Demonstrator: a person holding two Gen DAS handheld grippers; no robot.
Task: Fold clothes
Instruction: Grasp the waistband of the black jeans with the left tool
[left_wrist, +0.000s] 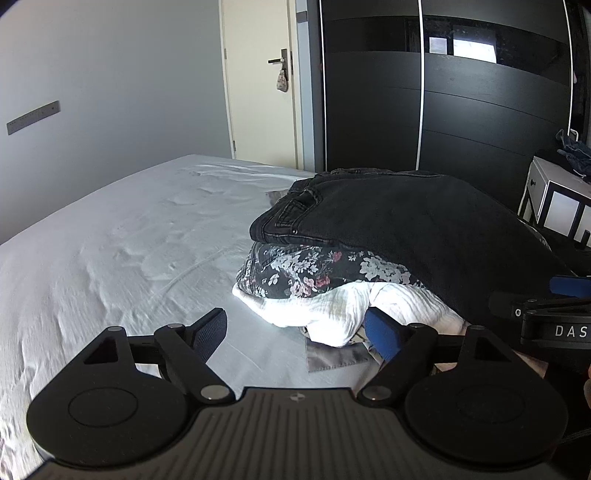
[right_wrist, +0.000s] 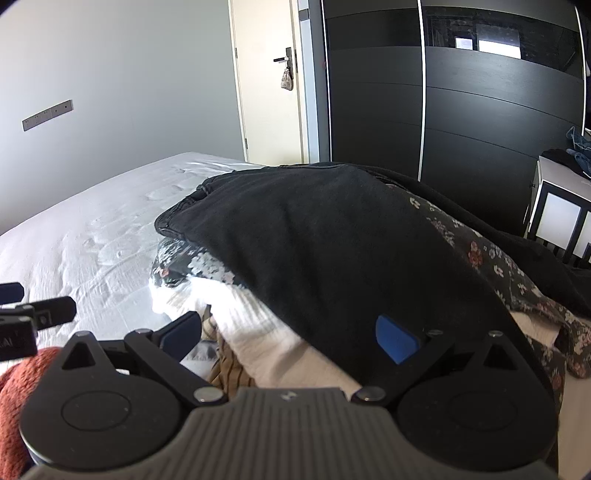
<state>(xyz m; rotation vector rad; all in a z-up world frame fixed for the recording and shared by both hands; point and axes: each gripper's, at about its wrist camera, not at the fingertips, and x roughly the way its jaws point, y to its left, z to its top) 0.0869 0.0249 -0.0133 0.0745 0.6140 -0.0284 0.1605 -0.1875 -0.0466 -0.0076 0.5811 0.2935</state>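
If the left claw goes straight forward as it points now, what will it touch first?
Probably the white garment at the bottom of the pile; the open left claw points at its edge, though depth is unclear.

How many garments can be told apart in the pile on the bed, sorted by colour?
Black denim: 1, the black jeans on top.
Dark floral: 1, the floral garment under them.
White: 1, the white crinkled garment below that.
Brown striped: 1, the striped fabric at the pile's near edge.
Total: 4 told apart; more may be hidden.
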